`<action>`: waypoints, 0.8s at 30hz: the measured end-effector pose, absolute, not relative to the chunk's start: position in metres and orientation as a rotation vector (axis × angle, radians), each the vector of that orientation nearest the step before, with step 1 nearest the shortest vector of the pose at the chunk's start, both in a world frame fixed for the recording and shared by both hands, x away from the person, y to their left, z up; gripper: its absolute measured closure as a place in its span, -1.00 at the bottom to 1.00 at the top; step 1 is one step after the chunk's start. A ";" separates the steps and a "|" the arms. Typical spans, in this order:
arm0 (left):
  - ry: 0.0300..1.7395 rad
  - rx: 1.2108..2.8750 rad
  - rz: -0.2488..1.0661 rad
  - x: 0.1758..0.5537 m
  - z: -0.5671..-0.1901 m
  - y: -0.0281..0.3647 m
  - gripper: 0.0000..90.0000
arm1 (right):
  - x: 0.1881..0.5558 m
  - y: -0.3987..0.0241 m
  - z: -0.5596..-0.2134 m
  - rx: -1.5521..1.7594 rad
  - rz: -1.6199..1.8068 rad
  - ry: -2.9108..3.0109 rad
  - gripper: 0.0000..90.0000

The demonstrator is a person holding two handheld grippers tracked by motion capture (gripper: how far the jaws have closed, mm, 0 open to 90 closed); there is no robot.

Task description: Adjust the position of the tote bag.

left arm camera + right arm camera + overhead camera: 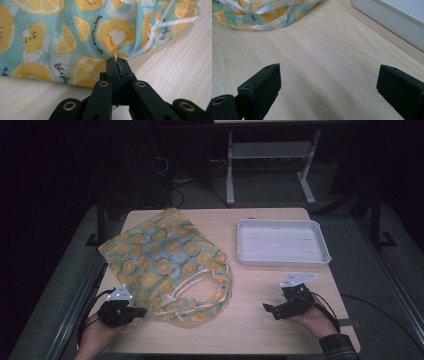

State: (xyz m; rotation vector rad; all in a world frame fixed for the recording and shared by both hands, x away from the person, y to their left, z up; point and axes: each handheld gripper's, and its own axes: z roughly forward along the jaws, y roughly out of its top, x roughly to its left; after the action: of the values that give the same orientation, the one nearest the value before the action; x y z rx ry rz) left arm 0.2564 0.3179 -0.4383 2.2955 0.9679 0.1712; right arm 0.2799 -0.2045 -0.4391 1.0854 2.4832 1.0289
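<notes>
Bag: the fruit-print cloth bag [165, 260] lies flat on the left half of the wooden table [260, 320], its mouth and white handles [200, 287] turned toward me.
Left gripper: my left gripper [117, 62] sits at the bag's near edge; its jaws are pressed together, pinching a fold of the cloth and its white trim.
Right gripper: my right gripper [328, 82] hovers over bare wood, well apart from the bag, jaws spread wide with nothing between them.
Tray: the white tray [320, 257] stands empty at the far right of the table, apart from the bag.
Done so far: I judge the first hold on the bag's edge to be secured.
Left to do: the bag is still flat and unlifted; my right gripper has yet to take any part of it.
</notes>
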 end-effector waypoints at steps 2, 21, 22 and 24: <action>0.984 2.288 0.163 0.254 -0.438 0.323 0.98 | 0.281 -0.200 -0.438 1.064 1.048 2.502 -0.88; 1.095 2.269 0.168 0.246 -0.438 0.351 0.98 | 0.306 -0.159 -0.431 1.008 1.090 2.591 -0.58; 1.095 2.272 0.165 0.247 -0.438 0.352 0.98 | 0.308 -0.157 -0.431 1.000 1.091 2.592 -0.56; 1.095 2.273 0.164 0.247 -0.438 0.352 0.98 | 0.313 -0.151 -0.429 0.997 1.101 2.592 -0.50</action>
State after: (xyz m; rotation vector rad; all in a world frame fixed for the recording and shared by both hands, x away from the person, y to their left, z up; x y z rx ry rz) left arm 0.2467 0.3519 -0.4382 2.2727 1.0950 0.1636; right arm 0.3130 -0.1505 -0.4288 0.9974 2.5918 1.1013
